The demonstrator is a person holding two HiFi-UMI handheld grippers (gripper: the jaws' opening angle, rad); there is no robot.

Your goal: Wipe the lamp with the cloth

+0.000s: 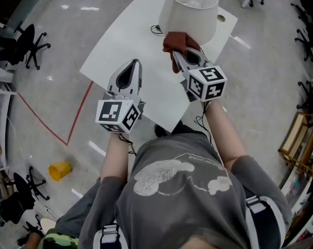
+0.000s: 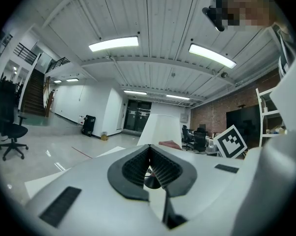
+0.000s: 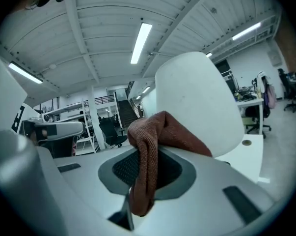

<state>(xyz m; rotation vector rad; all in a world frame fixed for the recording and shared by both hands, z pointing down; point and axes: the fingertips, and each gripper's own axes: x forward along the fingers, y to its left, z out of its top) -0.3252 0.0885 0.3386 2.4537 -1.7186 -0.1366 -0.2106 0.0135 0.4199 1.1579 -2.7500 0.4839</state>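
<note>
Right gripper [image 1: 178, 59] clamps cloth [image 1: 177, 40] at lamp [image 1: 190, 12], base hidden under shade; left gripper [image 1: 136, 63] jaws together, empty.

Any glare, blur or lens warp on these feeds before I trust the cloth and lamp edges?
Head view: sharp, evenly lit, small glints on the floor, lamp shade cleanly outlined. Right gripper view: heavy fisheye bending, dark corners, cloth crisp, weave visible. Left gripper view: same warp; ceiling light strips bright without washing anything out.

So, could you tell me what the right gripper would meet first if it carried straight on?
The lamp: the right gripper, shut on the cloth, points at its shade, and the cloth seems to touch it, though depth is unclear.
</note>
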